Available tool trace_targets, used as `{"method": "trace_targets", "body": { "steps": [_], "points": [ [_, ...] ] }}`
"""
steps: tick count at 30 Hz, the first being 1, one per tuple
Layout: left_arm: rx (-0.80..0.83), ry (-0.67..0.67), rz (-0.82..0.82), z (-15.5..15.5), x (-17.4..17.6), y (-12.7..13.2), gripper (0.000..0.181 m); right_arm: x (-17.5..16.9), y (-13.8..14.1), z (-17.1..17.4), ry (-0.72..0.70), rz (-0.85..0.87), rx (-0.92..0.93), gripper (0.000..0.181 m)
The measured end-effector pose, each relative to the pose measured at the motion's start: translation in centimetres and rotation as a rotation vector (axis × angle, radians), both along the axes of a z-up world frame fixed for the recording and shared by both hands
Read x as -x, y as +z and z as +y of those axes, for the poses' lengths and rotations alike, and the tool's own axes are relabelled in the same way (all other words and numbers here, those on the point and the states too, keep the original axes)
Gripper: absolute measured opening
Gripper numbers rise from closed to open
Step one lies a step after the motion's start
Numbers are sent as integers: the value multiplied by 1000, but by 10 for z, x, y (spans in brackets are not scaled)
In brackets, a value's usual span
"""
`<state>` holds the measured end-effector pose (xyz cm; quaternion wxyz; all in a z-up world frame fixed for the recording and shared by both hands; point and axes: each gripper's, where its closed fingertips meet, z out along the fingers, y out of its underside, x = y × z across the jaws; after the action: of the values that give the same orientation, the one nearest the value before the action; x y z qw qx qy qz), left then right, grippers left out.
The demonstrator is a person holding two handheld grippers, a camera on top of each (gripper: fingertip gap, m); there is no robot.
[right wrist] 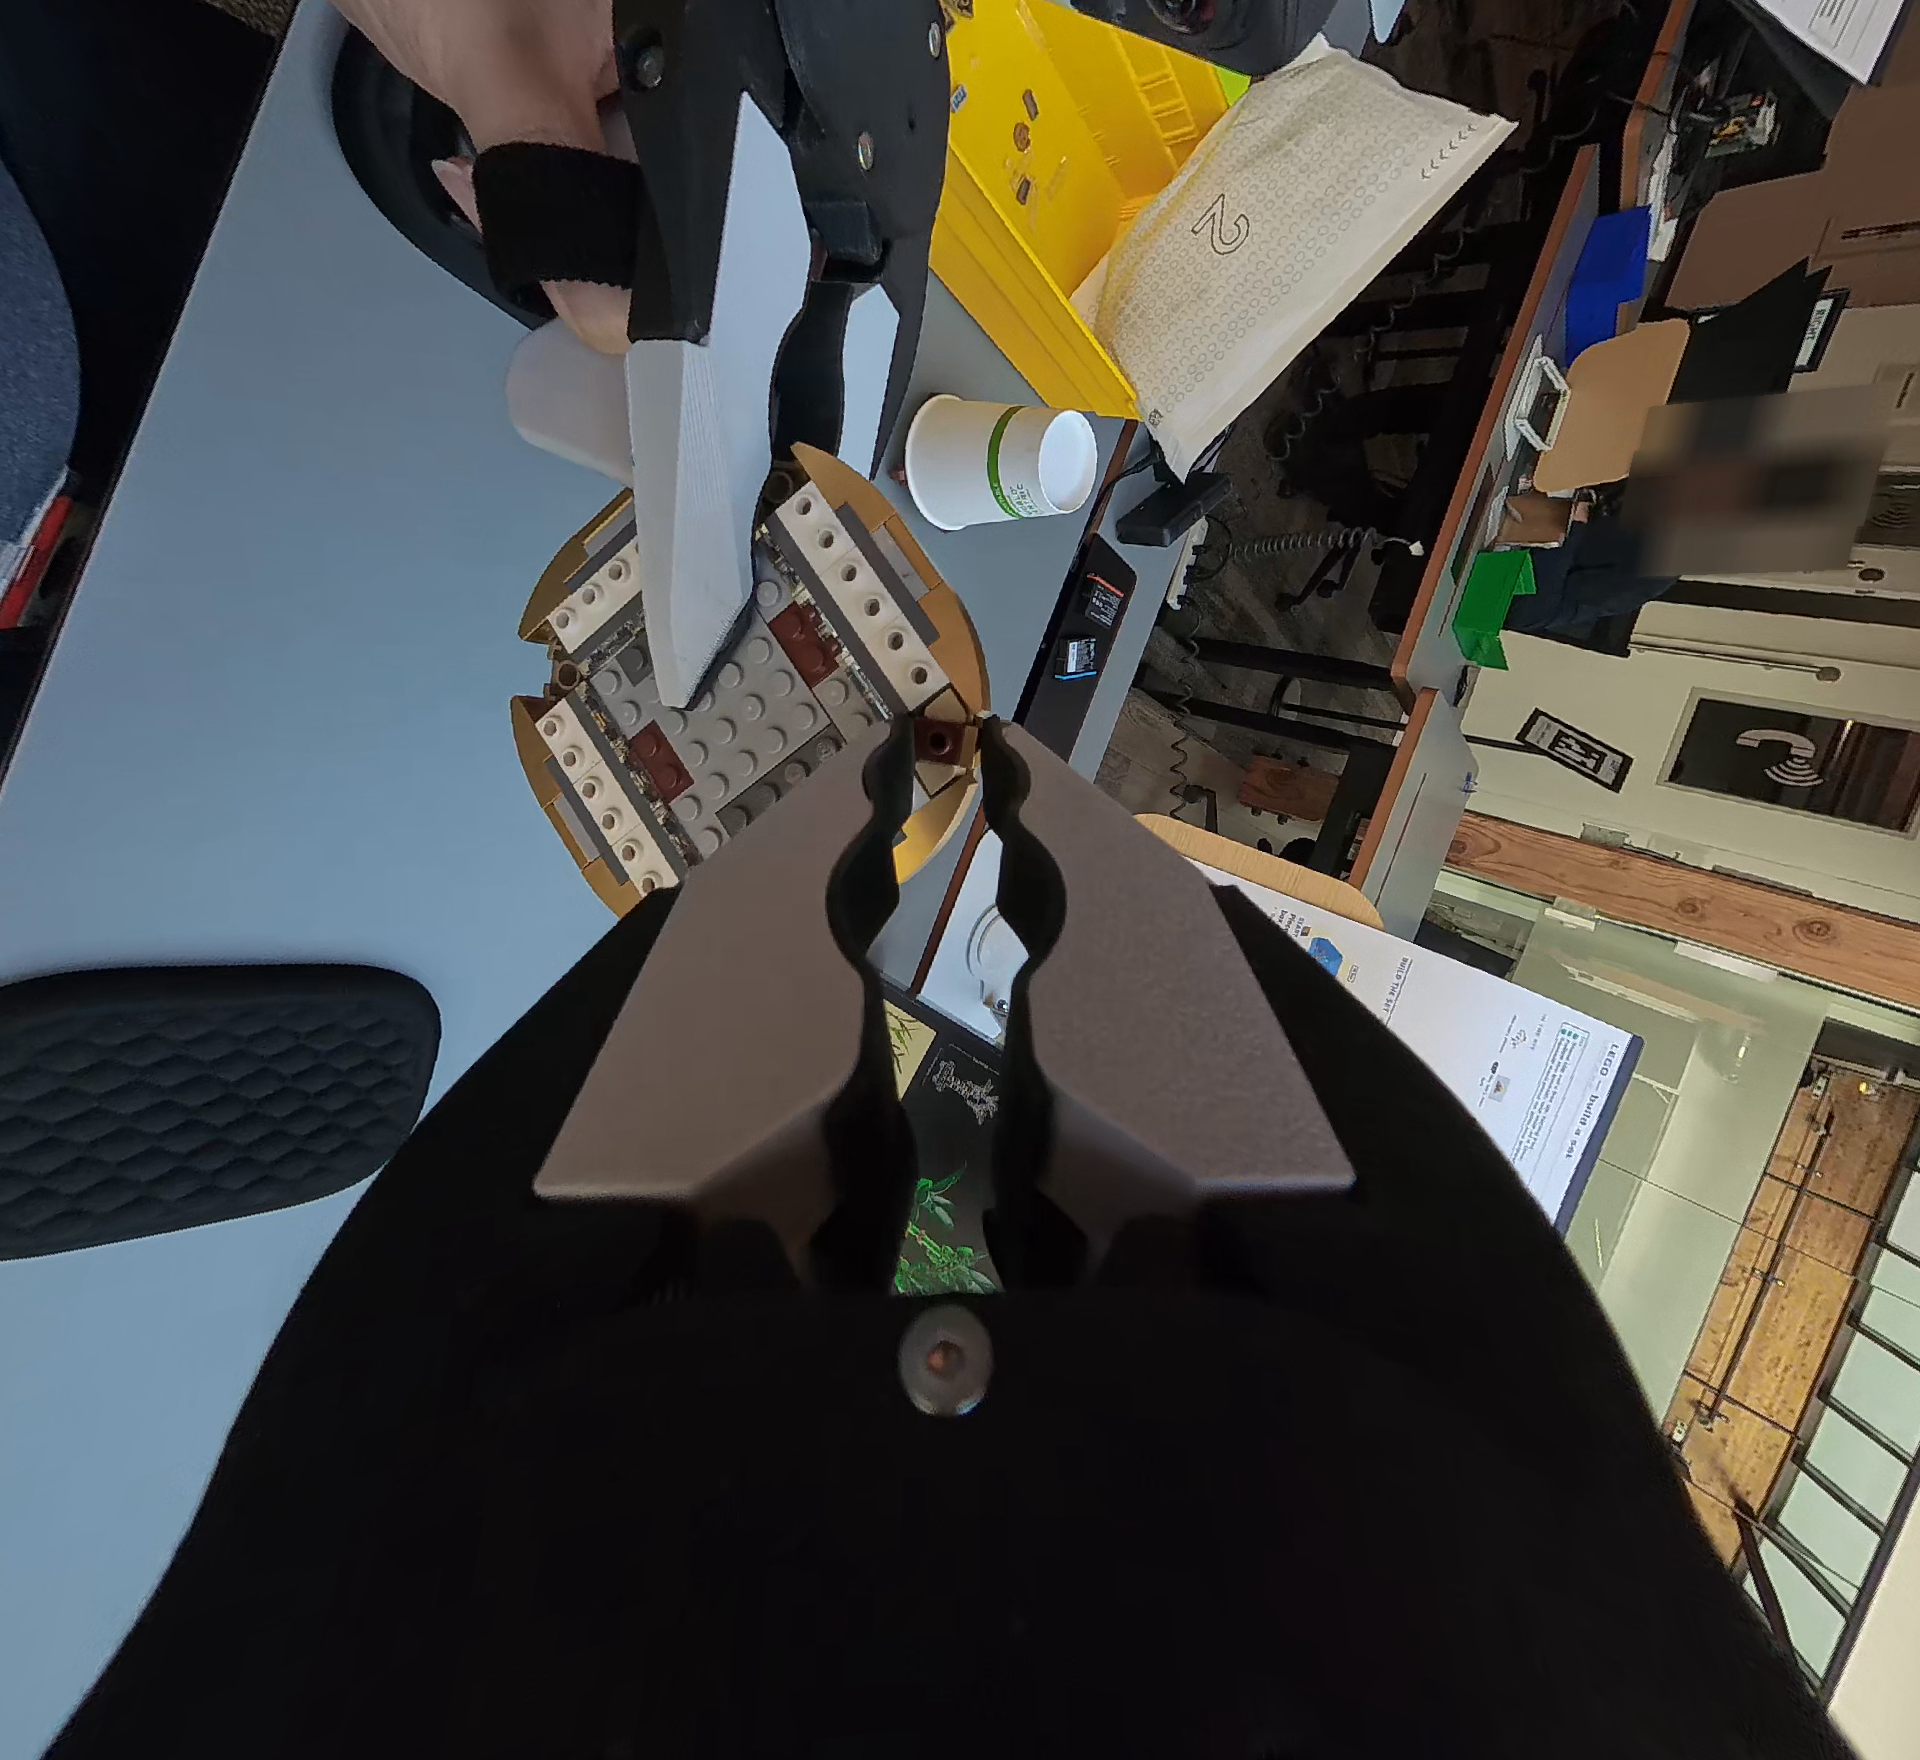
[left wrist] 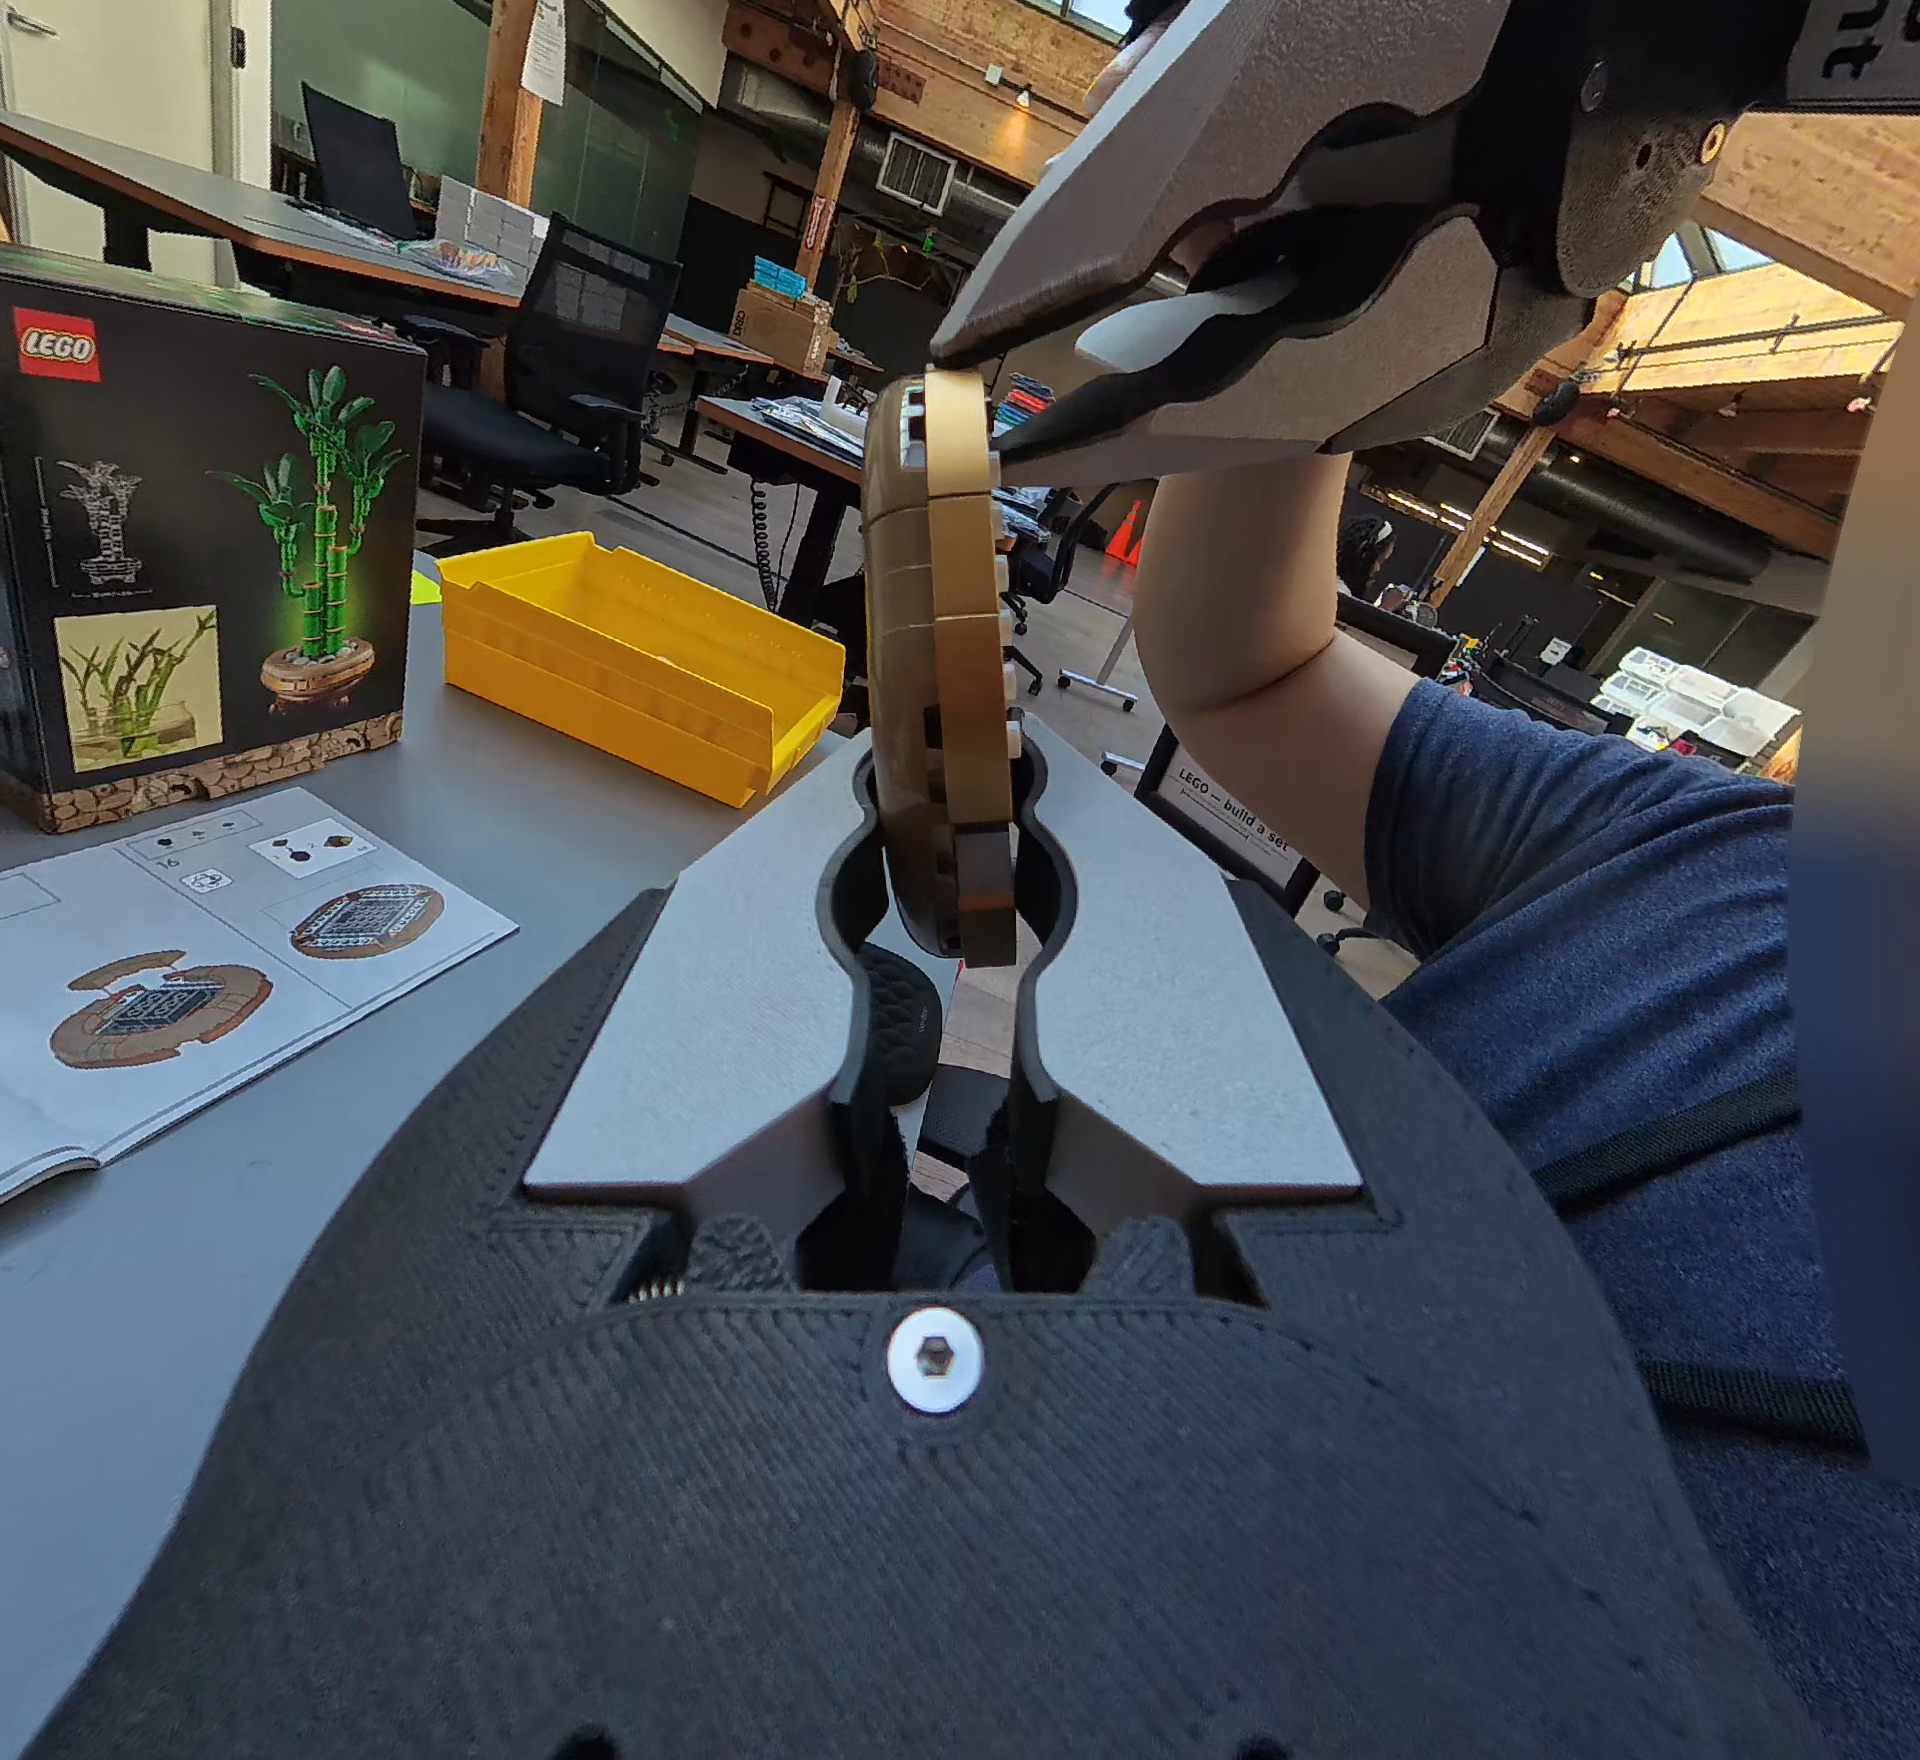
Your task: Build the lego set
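- My left tool [left wrist: 951, 837] is clamped on the round lego base [left wrist: 940, 661], held on edge above the desk [left wrist: 312, 1191].
- Left view only shows its tan-gold rim; right view shows the studded grey, white and brown face [right wrist: 748, 702].
- Right tool [right wrist: 948, 744] pinches a small brown piece [right wrist: 940, 742] at the rim, I think.
- Lego box [left wrist: 208, 547], instruction booklet [left wrist: 208, 962] and yellow bin [left wrist: 634, 661] sit behind.

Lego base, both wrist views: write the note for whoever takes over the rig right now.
Left gripper: shut on the round base, held on edge above the table.
Right gripper: tips pinching a small brown piece at the base's rim; whether it is seated is unclear.
Yellow bin, set box and open instruction booklet lie on the table.
Done: studded base with gold rim. Left: everything above it.
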<state>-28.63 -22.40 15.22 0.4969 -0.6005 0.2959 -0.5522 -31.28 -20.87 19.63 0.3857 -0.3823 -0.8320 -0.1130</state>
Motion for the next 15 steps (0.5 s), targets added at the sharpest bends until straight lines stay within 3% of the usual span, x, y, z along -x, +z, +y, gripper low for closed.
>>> {"method": "trace_targets", "body": {
  "steps": [15],
  "points": [
    [15, -22, 10, 0, -3, -3, 17, -3, -3, 1, -2, -23, 3, 12]
  ]
}}
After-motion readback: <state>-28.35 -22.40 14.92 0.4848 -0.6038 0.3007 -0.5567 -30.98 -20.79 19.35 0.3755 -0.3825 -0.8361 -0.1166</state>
